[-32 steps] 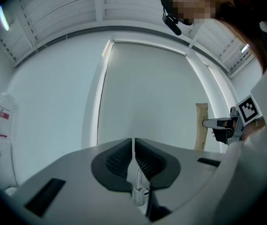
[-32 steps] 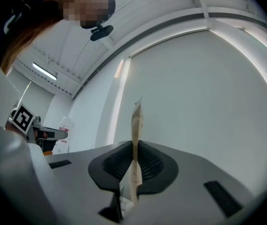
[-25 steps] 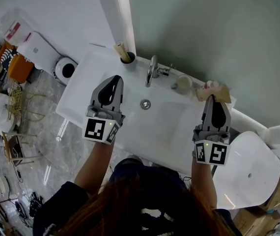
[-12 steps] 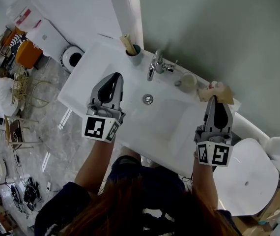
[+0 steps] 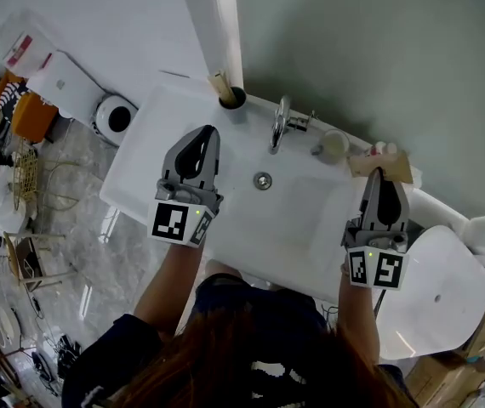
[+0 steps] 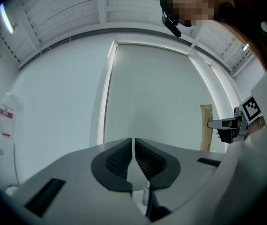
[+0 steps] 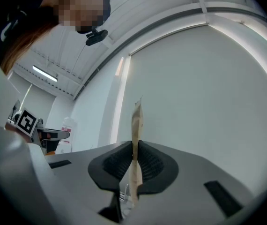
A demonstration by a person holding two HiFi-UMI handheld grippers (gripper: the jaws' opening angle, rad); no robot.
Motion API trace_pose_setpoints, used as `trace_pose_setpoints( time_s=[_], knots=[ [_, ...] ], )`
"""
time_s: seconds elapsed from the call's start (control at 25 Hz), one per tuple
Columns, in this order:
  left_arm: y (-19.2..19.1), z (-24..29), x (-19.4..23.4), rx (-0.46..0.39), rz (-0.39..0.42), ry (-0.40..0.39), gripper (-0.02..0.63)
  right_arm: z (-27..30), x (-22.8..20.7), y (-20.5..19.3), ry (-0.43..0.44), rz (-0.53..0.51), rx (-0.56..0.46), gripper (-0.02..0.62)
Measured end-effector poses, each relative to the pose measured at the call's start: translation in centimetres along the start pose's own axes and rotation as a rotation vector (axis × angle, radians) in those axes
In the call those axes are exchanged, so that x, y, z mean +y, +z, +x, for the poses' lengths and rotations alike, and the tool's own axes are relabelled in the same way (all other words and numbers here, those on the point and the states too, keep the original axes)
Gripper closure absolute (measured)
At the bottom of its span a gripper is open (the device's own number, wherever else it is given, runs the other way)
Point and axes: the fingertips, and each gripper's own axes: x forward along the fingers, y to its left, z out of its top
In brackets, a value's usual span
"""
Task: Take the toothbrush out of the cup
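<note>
A dark-rimmed cup (image 5: 233, 101) stands at the far left corner of the white sink (image 5: 310, 228). A tan-wrapped toothbrush (image 5: 220, 85) sticks out of it, leaning left. My left gripper (image 5: 210, 132) hovers over the sink's left side, just short of the cup, shut and empty; the left gripper view shows its pads (image 6: 119, 156) touching. My right gripper (image 5: 380, 174) is over the sink's right edge, shut on a flat tan paper packet (image 5: 383, 163). That packet (image 7: 136, 125) stands edge-on between the right gripper's pads (image 7: 150, 163).
A chrome tap (image 5: 280, 122) and a drain (image 5: 263, 180) sit mid-sink. Right of the tap stands a white cup (image 5: 334, 145). A white toilet lid (image 5: 434, 287) is at the right, and a white column (image 5: 213, 24) rises behind the dark-rimmed cup. Floor clutter lies far left.
The head view has swung a little, and both grippers have drifted slightly over the sink. Neither gripper's jaws have changed, and the packet stays in the right one.
</note>
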Motion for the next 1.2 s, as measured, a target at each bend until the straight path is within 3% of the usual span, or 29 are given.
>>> trace_pose_setpoints(
  time_s=[0.36, 0.52, 0.76, 1.2],
  knots=[
    [-0.8, 2.3, 8.7, -0.007, -0.034, -0.215, 0.571, 1.9, 8.7, 0.4, -0.206, -0.028, -0.025, 0.548],
    [-0.9, 2.6, 11.7, -0.006, -0.044, -0.274, 0.571, 2.5, 12.0, 0.2, -0.274, -0.029, -0.017, 0.548],
    [-1.9, 2.6, 14.6, 0.01, -0.085, -0.292, 0.571, 3.1, 15.5, 0.4, -0.274, -0.051, 0.016, 0.548],
    [-3.6, 2.8, 15.0, 0.052, -0.104, -0.272, 0.571, 3.8, 16.1, -0.1, -0.249, -0.056, 0.051, 0.548]
  ],
)
